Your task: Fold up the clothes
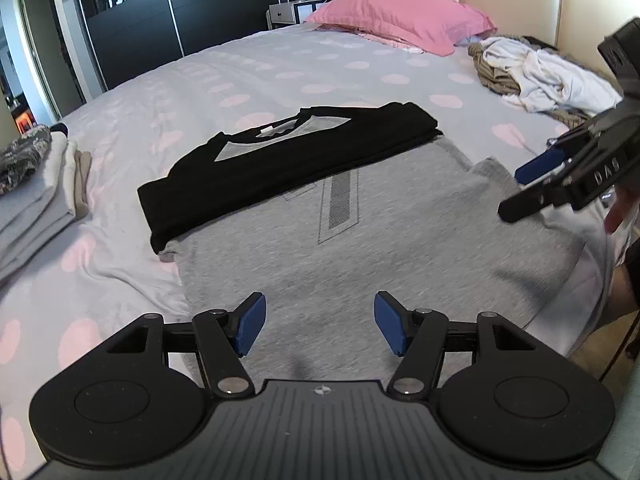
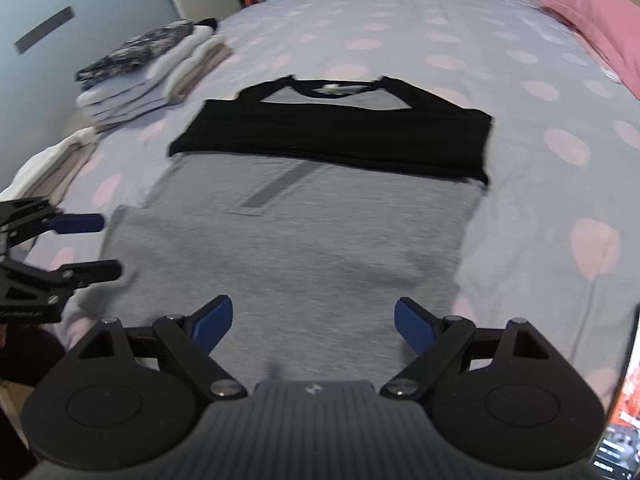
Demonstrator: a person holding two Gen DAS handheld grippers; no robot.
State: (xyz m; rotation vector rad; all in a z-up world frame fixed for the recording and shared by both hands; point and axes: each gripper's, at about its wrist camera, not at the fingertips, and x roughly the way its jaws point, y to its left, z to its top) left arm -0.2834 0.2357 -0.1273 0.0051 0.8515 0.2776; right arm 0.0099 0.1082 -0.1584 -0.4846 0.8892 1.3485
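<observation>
A grey T-shirt with a black upper part lies flat on the bed, neck away from me and sides folded in. My left gripper hovers open just above the shirt's near hem, with nothing between its blue pads. It also shows in the right wrist view, as the left gripper by the shirt's left edge. My right gripper is open over the hem too and holds nothing. In the left wrist view the right gripper sits at the shirt's right edge.
A stack of folded clothes lies left of the shirt. An unfolded heap sits by the headboard, beside a pink pillow. The bedcover has pink dots. A hand shows at the right edge.
</observation>
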